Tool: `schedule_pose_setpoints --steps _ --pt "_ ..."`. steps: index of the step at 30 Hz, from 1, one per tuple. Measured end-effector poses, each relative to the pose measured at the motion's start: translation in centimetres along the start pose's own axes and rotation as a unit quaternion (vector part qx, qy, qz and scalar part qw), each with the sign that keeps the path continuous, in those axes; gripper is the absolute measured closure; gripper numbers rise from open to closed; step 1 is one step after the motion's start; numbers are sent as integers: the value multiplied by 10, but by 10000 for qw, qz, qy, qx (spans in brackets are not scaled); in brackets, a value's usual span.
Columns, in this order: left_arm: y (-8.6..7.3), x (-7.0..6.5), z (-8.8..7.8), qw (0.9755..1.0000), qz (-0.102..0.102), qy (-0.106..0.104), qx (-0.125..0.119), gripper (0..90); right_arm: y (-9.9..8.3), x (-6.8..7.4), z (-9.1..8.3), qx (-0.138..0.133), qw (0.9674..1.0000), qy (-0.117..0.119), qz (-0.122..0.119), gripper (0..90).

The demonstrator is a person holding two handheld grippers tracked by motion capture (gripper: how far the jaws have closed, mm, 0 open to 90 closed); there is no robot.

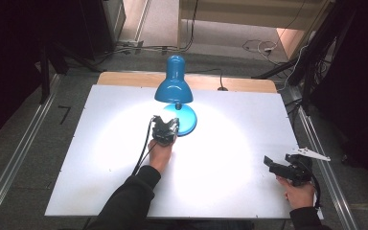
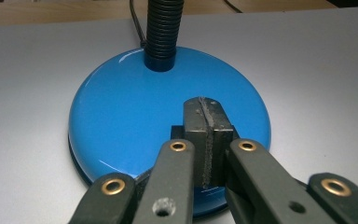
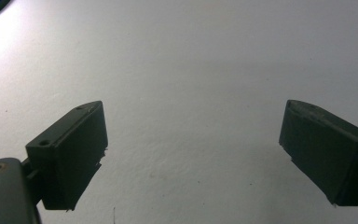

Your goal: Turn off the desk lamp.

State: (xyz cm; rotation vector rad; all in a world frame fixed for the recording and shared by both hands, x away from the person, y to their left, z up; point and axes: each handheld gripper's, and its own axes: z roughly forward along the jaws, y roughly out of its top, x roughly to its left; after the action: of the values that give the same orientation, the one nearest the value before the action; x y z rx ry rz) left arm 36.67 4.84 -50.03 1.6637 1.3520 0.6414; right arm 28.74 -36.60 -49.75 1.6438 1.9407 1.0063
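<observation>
A blue desk lamp stands at the far middle of the white table (image 1: pixel 100 158), with its shade (image 1: pixel 174 86) lit and casting a bright pool of light. Its round blue base (image 1: pixel 188 120) (image 2: pixel 130 116) carries a black ribbed neck (image 2: pixel 164 32). My left gripper (image 1: pixel 166 122) (image 2: pixel 207 106) is shut, the two pads pressed flat together with nothing between them, and their tips sit over the near right part of the base. Whether they touch it I cannot tell. At the right front of the table my right gripper (image 1: pixel 270 162) (image 3: pixel 195 106) is open over bare table.
A wooden strip (image 1: pixel 249 84) runs along the table's far edge, where the lamp's cord (image 1: pixel 222 88) leaves. Metal rails (image 1: pixel 24 148) flank the table on both sides. Loose cables (image 1: pixel 261 46) lie on the floor beyond.
</observation>
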Motion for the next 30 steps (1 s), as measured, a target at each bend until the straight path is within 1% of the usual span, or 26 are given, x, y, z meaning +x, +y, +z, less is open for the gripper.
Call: schedule_pose_setpoints --steps 12,17,24,30 --pt "-1 1 6 10000 21 43 34 900 0 0 0 0 10000 4 4 65" --pt "-1 0 6 10000 -16 53 54 900 0 0 0 9 10000 11 -7 64" --pt "1 0 6 9999 15 88 135 900 0 1 0 18 10000 15 -2 65" --pt "3 -1 6 9997 1 118 193 900 0 2 0 20 10000 23 -9 65"
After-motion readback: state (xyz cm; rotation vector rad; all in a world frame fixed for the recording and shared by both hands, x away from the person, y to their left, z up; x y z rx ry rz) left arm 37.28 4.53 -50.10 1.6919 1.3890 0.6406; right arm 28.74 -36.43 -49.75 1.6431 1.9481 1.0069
